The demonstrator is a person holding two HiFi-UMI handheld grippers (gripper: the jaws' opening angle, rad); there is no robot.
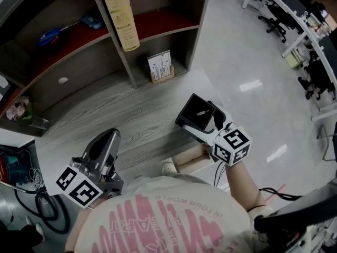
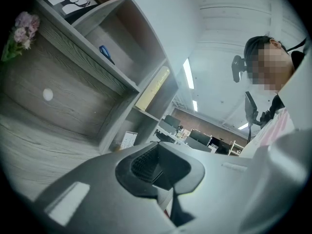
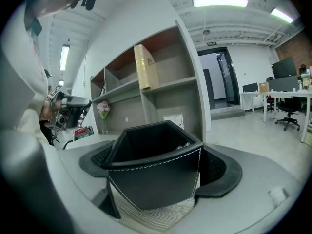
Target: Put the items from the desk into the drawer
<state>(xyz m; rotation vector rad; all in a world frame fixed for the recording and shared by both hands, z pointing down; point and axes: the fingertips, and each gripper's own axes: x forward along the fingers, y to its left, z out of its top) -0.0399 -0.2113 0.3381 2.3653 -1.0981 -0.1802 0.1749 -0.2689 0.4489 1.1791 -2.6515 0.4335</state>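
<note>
Above desk (image 1: 121,115) front edge: right gripper (image 1: 209,121) clamped on black leather box (image 1: 196,111). Left of box: left gripper (image 1: 107,140), jaws together, empty.

Head view steeply down over desk (image 1: 116,115), gripper views low, level, close, sharing shelves (image 2: 95,52)

We see shelf unit (image 1: 126,62) at back of desk (image 1: 105,115). On upper shelf at left we note scissors (image 1: 58,34). Tall book (image 1: 122,15) leans right of divider, with card stand (image 1: 160,67) in compartment below it. Flowers (image 1: 18,109) at desk's far left. Box (image 1: 195,112) at desk's right front edge, between jaws of right gripper (image 1: 210,121). Left gripper (image 1: 109,135) over front left, well apart from box. Far right we see office chairs (image 1: 274,20) across floor.
</note>
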